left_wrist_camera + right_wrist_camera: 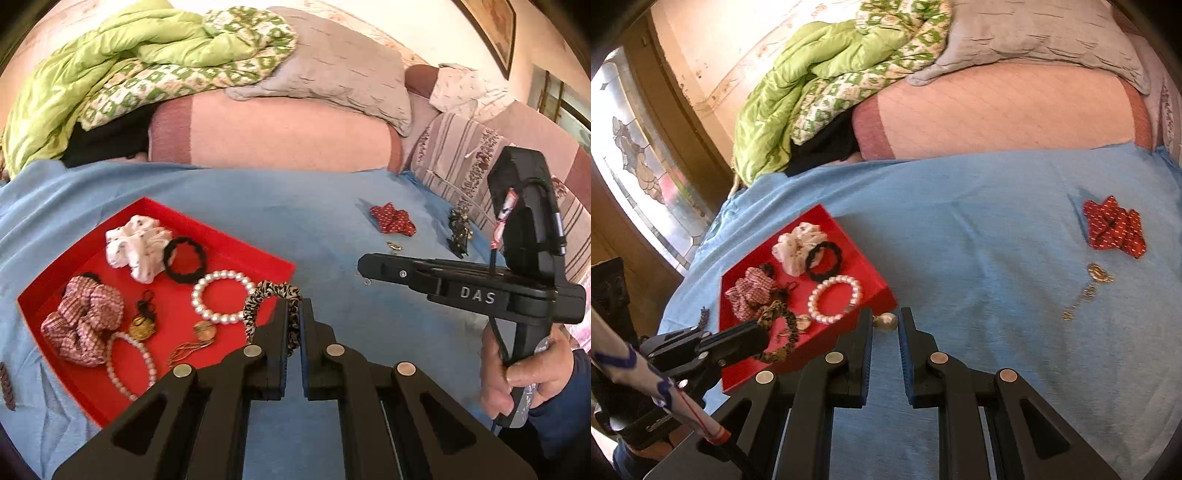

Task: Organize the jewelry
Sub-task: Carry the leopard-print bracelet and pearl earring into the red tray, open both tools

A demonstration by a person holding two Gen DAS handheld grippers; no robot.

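Observation:
A red tray (236, 248) lies on the blue sheet and holds scrunchies, pearl bracelets (223, 296) and earrings. My left gripper (294, 317) is shut on a leopard-print scrunchie (271, 291) and holds it over the tray's near right corner; it also shows in the right wrist view (775, 328). My right gripper (886, 325) has a pearl earring (887, 321) between its jaws, which stand a little apart around it, just right of the tray (875, 286). In the left wrist view the right gripper (364, 267) hovers over the sheet.
A red dotted scrunchie (1115, 227), a gold earring (1087, 290) and a dark ornament (458, 229) lie on the sheet to the right. A brown hair clip (8, 386) lies left of the tray. Pillows and a green quilt (110, 74) lie behind.

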